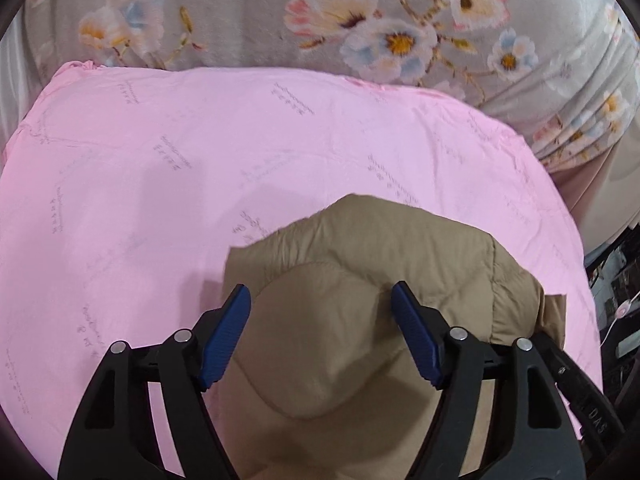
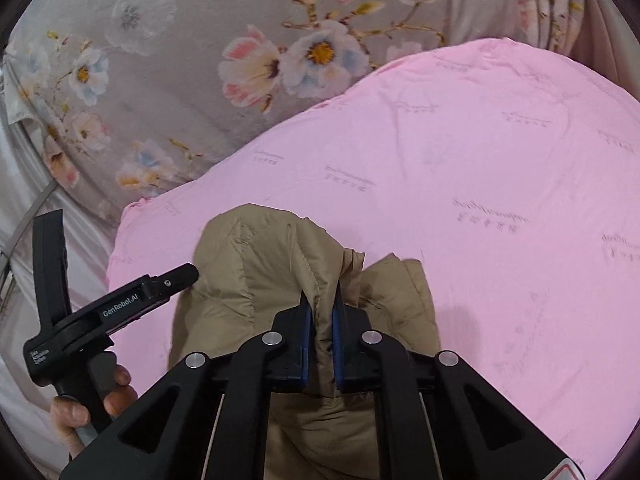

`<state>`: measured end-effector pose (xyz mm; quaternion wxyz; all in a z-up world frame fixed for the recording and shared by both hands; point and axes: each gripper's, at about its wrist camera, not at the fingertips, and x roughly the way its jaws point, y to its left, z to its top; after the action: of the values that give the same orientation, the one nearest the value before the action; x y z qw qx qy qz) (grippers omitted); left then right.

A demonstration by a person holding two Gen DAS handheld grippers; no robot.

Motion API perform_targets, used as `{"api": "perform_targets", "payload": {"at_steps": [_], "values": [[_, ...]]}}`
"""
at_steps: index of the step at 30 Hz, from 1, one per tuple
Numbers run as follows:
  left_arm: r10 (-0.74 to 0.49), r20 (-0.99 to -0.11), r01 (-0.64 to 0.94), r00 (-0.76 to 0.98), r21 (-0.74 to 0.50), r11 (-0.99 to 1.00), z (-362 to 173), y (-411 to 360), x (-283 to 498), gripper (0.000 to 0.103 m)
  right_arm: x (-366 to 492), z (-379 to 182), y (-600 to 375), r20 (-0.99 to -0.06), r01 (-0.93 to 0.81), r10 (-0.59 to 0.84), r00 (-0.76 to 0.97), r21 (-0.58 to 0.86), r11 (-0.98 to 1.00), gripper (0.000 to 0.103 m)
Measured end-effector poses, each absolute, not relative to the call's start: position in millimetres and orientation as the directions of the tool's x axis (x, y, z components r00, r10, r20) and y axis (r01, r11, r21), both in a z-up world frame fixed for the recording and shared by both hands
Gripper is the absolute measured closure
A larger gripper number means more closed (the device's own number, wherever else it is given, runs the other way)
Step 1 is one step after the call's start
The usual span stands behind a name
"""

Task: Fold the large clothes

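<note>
1. Two grippers work over one tan quilted jacket (image 1: 360, 320), a padded garment bunched into a heap at the near edge of a bed covered by a pink sheet (image 1: 160, 180). No earlier picture is on hand, so progress is judged only from how the cloth lies.
2. Nearest in the right wrist view, the right gripper (image 2: 321, 320) is clamped on a raised ridge of the jacket (image 2: 280, 264); the blue pads press the fabric from both sides with hardly any gap.
3. The left gripper (image 1: 320, 300) stands wide apart over a rounded quilted bulge of the same jacket. Its blue fingers (image 1: 224, 336) flank the cloth, and I cannot tell whether they brush it; they do not pinch it.
4. From the right wrist view the left gripper's black body (image 2: 120, 308) sits just beside the heap, carried by the person's hand (image 2: 100, 400).
5. My judgement: the fold is barely begun. The jacket is crumpled, not spread flat, with no neat folded edge visible; laying it out and folding it remain.
6. Farther back, the pink sheet lies mostly bare, and beyond it a grey floral quilt (image 1: 360, 20) fills the far side.
</note>
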<state>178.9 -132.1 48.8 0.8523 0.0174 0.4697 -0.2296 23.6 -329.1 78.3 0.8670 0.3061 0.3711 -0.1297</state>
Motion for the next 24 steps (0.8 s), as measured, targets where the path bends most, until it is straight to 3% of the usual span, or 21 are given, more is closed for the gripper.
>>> {"api": "perform_targets", "payload": {"at_steps": [6,14,24], "values": [[-0.338,-0.820,0.407,0.462,-0.142,0.902,13,-152,175,0.030,20,31,-340,-0.746,0.478,0.016,0.666,0.443,0.759,0.093],[-0.270,-0.789,0.383,0.552,-0.048,0.922,-9,-159,169,0.024,30,11,-332,-0.751,0.469,-0.036,0.659,0.373,0.801,0.088],[-0.243,-0.761,0.368,0.602,-0.005,0.930,-22,-168,166,0.019,31,-3,-337,-0.722,0.453,-0.025,0.692,0.407,0.793,0.088]]}}
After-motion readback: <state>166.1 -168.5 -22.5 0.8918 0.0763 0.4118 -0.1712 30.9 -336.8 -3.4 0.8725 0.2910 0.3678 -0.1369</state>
